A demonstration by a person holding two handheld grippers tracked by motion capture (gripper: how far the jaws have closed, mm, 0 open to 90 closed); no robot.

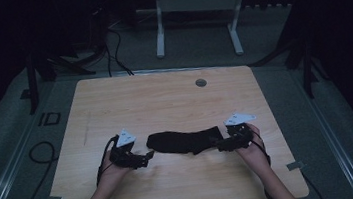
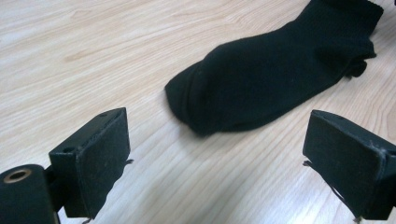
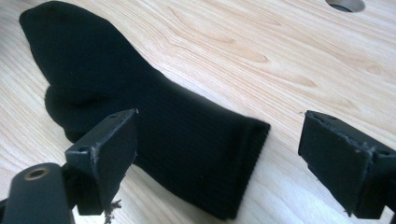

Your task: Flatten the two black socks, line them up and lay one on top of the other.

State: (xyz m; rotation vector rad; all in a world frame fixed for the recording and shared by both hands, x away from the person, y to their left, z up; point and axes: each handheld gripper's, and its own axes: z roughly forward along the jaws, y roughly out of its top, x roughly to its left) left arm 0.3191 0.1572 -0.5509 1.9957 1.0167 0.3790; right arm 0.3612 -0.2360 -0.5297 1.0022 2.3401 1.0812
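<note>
Black sock flat mid-table, bare wood all round.
Left gripper gapes wide just off its toe; right gripper, jaws wide, straddles its cuff edge.

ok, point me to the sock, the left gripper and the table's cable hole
sock [image 2: 275, 70], left gripper view, middle of the foot.
left gripper [image 1: 147, 156], high view, between its fingertips.
cable hole [image 1: 201, 82], high view, centre of the round grommet at the table's far edge.
</note>
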